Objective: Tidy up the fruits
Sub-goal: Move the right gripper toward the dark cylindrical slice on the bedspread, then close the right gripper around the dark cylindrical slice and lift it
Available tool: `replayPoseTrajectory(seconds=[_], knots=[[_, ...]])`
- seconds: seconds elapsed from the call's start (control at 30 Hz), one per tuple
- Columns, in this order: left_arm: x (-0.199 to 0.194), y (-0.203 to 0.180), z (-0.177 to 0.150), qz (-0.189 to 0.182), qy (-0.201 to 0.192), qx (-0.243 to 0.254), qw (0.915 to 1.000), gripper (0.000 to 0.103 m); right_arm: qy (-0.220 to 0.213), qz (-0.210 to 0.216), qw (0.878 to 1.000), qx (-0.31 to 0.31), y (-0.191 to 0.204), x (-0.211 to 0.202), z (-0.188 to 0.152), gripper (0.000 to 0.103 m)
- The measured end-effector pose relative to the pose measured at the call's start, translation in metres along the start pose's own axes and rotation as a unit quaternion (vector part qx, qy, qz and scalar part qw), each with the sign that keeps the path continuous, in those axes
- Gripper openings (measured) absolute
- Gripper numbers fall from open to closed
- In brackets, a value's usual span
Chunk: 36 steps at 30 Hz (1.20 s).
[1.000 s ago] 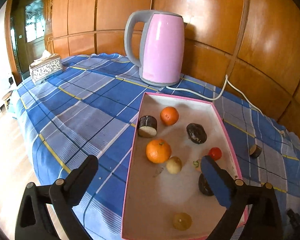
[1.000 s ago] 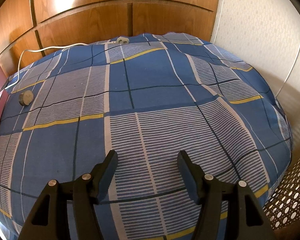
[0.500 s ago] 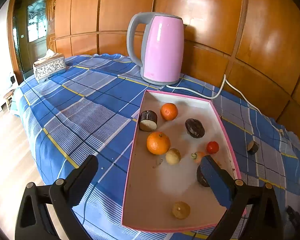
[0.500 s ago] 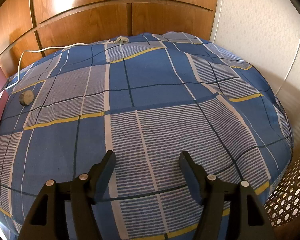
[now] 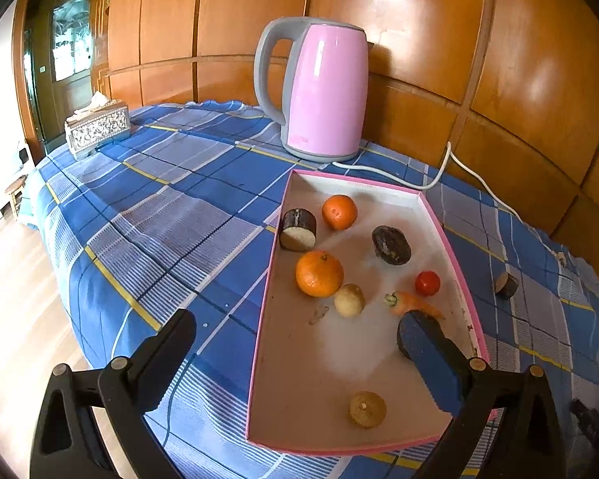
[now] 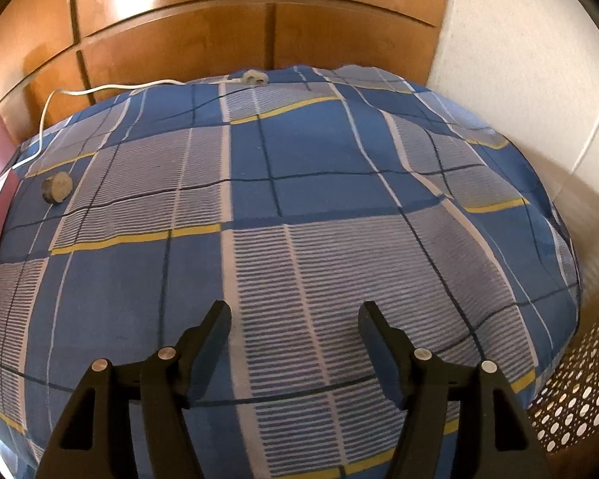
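Observation:
A pink-rimmed box point(image 5: 277, 235) lies on the blue plaid cloth. It holds two oranges point(image 5: 319, 273) point(image 5: 339, 211), a red tomato point(image 5: 427, 282), a small carrot point(image 5: 413, 304), a pale round fruit point(image 5: 349, 300), a yellowish fruit point(image 5: 366, 409) and dark cut pieces point(image 5: 391, 245) point(image 5: 298, 230). One dark cut piece point(image 5: 506, 285) lies on the cloth right of the box, and shows in the right wrist view point(image 6: 56, 188). My left gripper point(image 5: 295, 333) is open and empty over the box's near end. My right gripper point(image 6: 295, 317) is open and empty above bare cloth.
A pink kettle point(image 5: 325, 90) stands behind the box, its white cord point(image 5: 439, 171) trailing right to a plug point(image 6: 252, 77). A tissue box point(image 5: 98, 129) sits far left. The table edge drops off at right beside a perforated basket point(image 6: 579, 403). Wooden panels back the table.
My left gripper has pulled back and risen, so the whole box and the carrot now show. My right gripper has barely moved.

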<state>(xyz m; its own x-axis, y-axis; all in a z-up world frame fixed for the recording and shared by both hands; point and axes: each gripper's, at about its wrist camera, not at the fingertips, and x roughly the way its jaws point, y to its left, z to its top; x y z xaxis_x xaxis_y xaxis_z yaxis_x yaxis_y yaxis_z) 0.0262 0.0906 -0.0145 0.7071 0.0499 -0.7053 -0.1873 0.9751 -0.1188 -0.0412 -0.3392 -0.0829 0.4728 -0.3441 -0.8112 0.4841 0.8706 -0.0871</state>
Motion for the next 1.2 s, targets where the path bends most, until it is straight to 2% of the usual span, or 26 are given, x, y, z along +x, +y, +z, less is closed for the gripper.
replayPoseTrajectory(seconds=[0.17,0.33,0.6,0.87,1.03,1.13,1.17,1.2], knots=[[0.003,0.004,-0.002,0.0,0.006,-0.006,1.0,0.103,0.001,0.018,1.0,-0.017,0.018,-0.001,0.006,0.067],[0.006,0.009,-0.003,-0.003,0.011,-0.017,0.9998,0.103,-0.002,0.06,0.997,-0.045,0.047,-0.005,0.017,0.067],[0.008,0.012,-0.009,0.004,0.018,-0.016,0.9997,0.103,0.012,0.133,0.986,-0.095,0.104,0.001,0.038,0.067],[0.014,0.012,-0.013,0.001,0.028,-0.013,0.9995,0.103,-0.002,0.177,0.976,-0.128,0.169,0.002,0.076,0.067],[0.015,0.017,-0.012,0.006,0.028,-0.015,0.9995,0.103,-0.004,0.172,0.976,-0.132,0.204,0.011,0.095,0.067],[0.016,0.019,-0.013,0.009,0.031,-0.018,0.9993,0.103,0.005,0.149,0.979,-0.14,0.219,0.025,0.101,0.067],[0.017,0.019,-0.013,0.008,0.033,-0.018,0.9993,0.103,0.013,0.138,0.98,-0.143,0.224,0.033,0.102,0.066],[0.017,0.02,-0.014,0.008,0.034,-0.018,0.9992,0.103,0.019,0.136,0.98,-0.144,0.224,0.037,0.103,0.055]])
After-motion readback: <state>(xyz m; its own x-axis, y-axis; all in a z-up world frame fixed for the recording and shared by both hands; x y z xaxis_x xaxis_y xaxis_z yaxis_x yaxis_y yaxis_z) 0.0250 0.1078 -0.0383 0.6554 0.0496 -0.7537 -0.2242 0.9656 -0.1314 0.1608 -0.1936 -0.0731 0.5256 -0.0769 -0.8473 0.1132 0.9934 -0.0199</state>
